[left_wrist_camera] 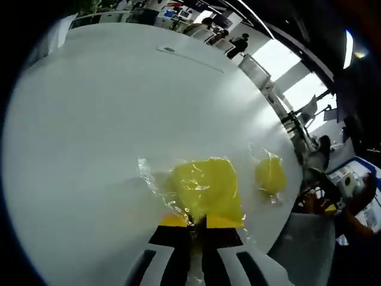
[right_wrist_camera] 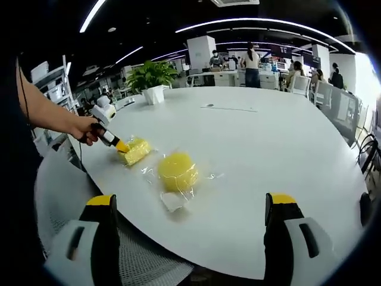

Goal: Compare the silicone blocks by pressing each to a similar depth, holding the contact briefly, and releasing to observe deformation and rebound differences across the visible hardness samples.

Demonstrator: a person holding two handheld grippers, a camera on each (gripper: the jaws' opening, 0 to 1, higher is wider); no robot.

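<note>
— What do the blocks look like?
— Two yellow pieces, each sealed in a clear plastic bag, lying on a round white table [right_wrist_camera: 268, 155]. The square block [left_wrist_camera: 208, 189] is boxy; the round block [right_wrist_camera: 177, 171] is a dome, near the table's edge and close beside the square one.
— And the grippers?
— The left gripper [left_wrist_camera: 197, 224] has its yellow-tipped jaws drawn narrow, nearly together, with the tips against the square block's bag. The right gripper [right_wrist_camera: 193, 208] stands spread wide, holding nothing, hanging back over the table's edge with the round block between its jaws farther out.
— Anything one view adds?
— The right gripper view shows a person's hand [right_wrist_camera: 88, 130] gripping the left gripper, tip on the square block, plus a potted plant [right_wrist_camera: 152, 77] at the table's far side. The left gripper view shows the bag's wrinkles close up.
</note>
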